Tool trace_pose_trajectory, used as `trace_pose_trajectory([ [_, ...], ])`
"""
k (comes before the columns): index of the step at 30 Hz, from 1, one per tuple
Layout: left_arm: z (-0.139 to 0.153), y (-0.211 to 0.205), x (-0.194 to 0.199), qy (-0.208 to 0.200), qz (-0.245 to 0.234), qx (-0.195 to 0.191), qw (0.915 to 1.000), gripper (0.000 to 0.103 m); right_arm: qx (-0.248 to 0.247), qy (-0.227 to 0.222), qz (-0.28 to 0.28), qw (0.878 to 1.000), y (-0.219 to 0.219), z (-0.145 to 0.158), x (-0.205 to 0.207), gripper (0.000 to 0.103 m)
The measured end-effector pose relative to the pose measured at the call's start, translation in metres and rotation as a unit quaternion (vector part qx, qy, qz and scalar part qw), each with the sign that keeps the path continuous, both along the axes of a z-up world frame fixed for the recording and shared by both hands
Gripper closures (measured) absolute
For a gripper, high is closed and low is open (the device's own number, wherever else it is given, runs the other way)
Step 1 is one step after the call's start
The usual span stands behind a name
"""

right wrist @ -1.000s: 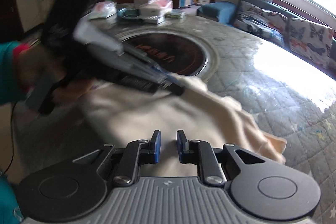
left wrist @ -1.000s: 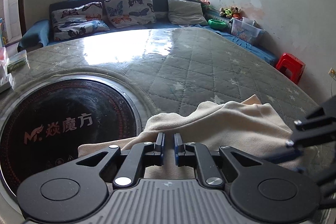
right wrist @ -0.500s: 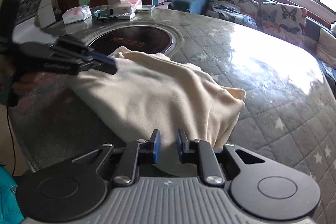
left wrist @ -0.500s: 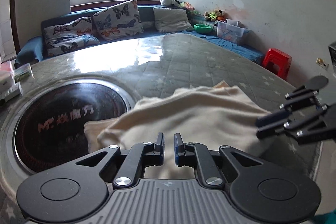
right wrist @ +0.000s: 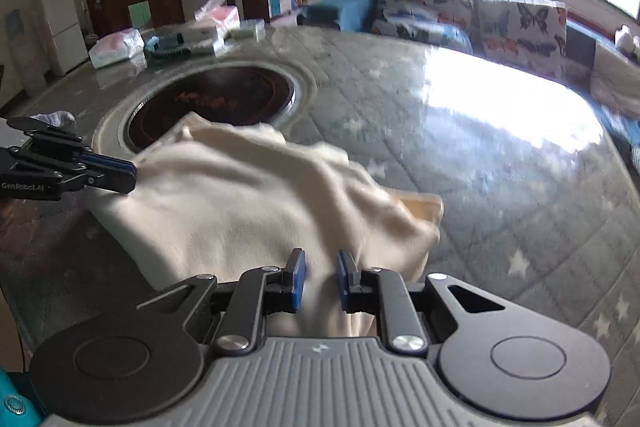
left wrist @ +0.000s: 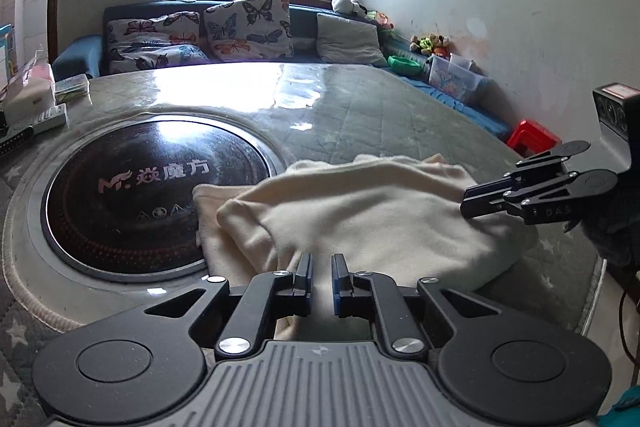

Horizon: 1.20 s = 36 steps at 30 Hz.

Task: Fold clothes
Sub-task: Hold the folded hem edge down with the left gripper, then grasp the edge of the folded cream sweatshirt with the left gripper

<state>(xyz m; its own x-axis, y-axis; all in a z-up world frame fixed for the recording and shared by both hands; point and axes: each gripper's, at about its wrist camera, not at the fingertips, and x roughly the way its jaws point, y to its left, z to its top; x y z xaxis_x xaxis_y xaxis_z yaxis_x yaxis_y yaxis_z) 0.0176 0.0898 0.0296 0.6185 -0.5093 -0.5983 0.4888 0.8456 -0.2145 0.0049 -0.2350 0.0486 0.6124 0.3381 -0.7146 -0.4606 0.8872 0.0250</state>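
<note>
Room: daylight from a wide window, a blue sofa (left wrist: pixel 80 61) along the wall with butterfly cushions (left wrist: pixel 248 27), a red stool (left wrist: pixel 534 139) by the right wall.
Bench: round, under a quilted grey cover (left wrist: pixel 380 115) with a glossy sheen; a dark round hotplate (left wrist: pixel 132 187) with printed lettering is sunk into its middle.
Far edge: tissue packs and small boxes (right wrist: pixel 120 47) lie beyond the hotplate, well apart from the cloth.
Garment: a cream garment (left wrist: pixel 360 219) lies bunched in loose folds on the bench, one corner lapping over the hotplate's rim.
Left hand-held gripper (left wrist: pixel 321 281): jaws narrow, only a slim gap, with cream fabric running between the blue pads; whether they truly pinch it I cannot tell. From the right wrist view it (right wrist: pixel 116 175) sits at the cloth's left edge, tips touching the fabric.
Right hand-held gripper (right wrist: pixel 320 283): jaws a little parted, a fold of the garment (right wrist: pixel 248 203) passing between them. From the left wrist view it (left wrist: pixel 476 201) looks nearly closed at the garment's right end.
</note>
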Motion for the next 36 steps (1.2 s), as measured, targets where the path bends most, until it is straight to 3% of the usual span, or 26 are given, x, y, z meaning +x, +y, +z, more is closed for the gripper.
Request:
trace_pose_trajectory([
  [6,-0.001,0.006,0.019,0.01,0.052,-0.009,0.9986,0.092,0.015,-0.014,-0.014,1.0,0.008,0.005,0.027,0.086],
  [9,-0.004,0.013,0.026,0.028,0.075,-0.015,0.9967,0.084,0.012,-0.005,-0.023,1.0,0.013,-0.003,0.043,0.086],
  [16,-0.012,0.014,0.033,0.042,0.079,-0.005,0.996,0.077,0.011,-0.009,-0.023,1.0,0.021,-0.007,0.044,0.086],
  [18,-0.014,0.013,0.033,0.037,0.076,-0.005,0.9964,0.08,0.013,-0.019,-0.01,1.0,0.025,-0.002,0.036,0.085],
  [22,-0.015,0.008,0.031,0.014,0.068,0.008,0.9976,0.097,0.01,-0.024,0.022,0.999,0.04,-0.002,0.021,0.08],
  [28,-0.013,0.004,0.023,-0.032,0.083,0.056,0.9944,0.098,-0.007,-0.024,0.049,0.998,0.055,-0.012,0.008,0.077],
  [30,-0.017,0.003,0.024,-0.027,0.083,0.067,0.994,0.098,-0.009,-0.024,0.05,0.998,0.056,-0.018,0.006,0.076],
  [36,-0.01,0.017,0.027,-0.014,0.101,0.04,0.994,0.097,-0.017,-0.034,0.051,0.998,0.062,-0.011,0.0,0.076],
])
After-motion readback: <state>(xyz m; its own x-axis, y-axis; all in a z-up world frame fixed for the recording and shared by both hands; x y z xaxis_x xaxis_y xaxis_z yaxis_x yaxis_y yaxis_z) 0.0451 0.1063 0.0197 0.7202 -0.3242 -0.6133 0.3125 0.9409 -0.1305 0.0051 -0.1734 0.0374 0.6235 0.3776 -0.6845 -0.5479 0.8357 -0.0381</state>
